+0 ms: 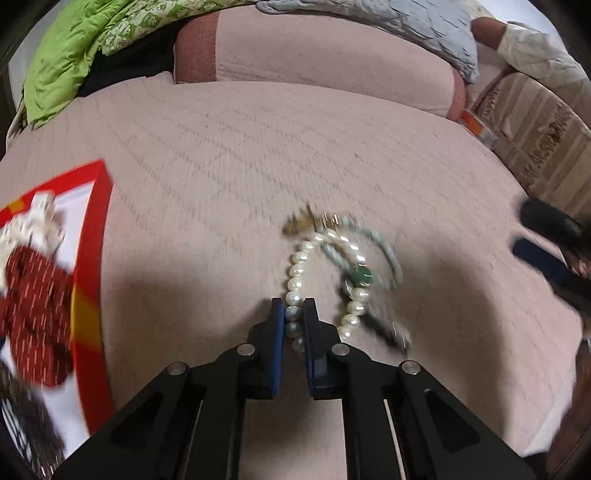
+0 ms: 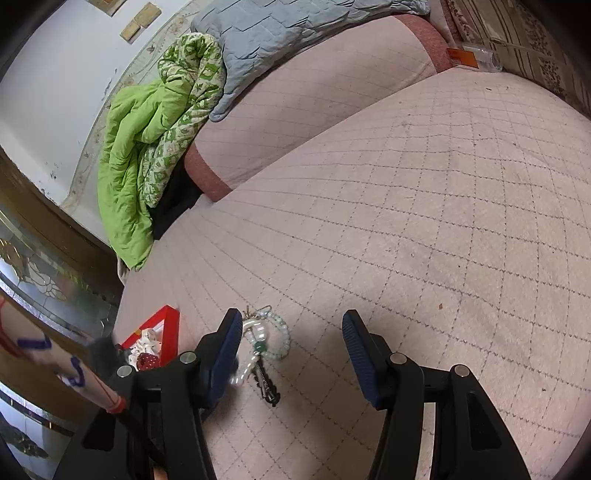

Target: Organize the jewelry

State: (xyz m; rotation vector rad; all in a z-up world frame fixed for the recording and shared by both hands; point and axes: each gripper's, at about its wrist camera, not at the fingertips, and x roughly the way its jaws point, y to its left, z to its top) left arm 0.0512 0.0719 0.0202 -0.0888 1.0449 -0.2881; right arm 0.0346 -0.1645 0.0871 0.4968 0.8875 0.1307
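A pile of jewelry lies on the pink quilted bed. My left gripper [image 1: 294, 314] is shut on the white pearl bracelet [image 1: 295, 273], which loops into a pale green bead bracelet [image 1: 388, 254] with a green stone [image 1: 362, 277] and a dark chain [image 1: 384, 328]. A red-rimmed box [image 1: 94, 280] at the left holds a dark red fabric piece [image 1: 37, 314] and a white piece [image 1: 35, 229]. My right gripper [image 2: 291, 354] is open and empty, just right of the same pile [image 2: 266, 339]; the box [image 2: 166, 328] lies to its left.
A pink bolster [image 1: 325, 70], a grey quilt [image 1: 406, 26] and a green blanket [image 1: 74, 51] lie at the back of the bed. A patterned headboard [image 1: 546, 129] stands at the right. A person's sleeve [image 2: 55, 365] shows at the left.
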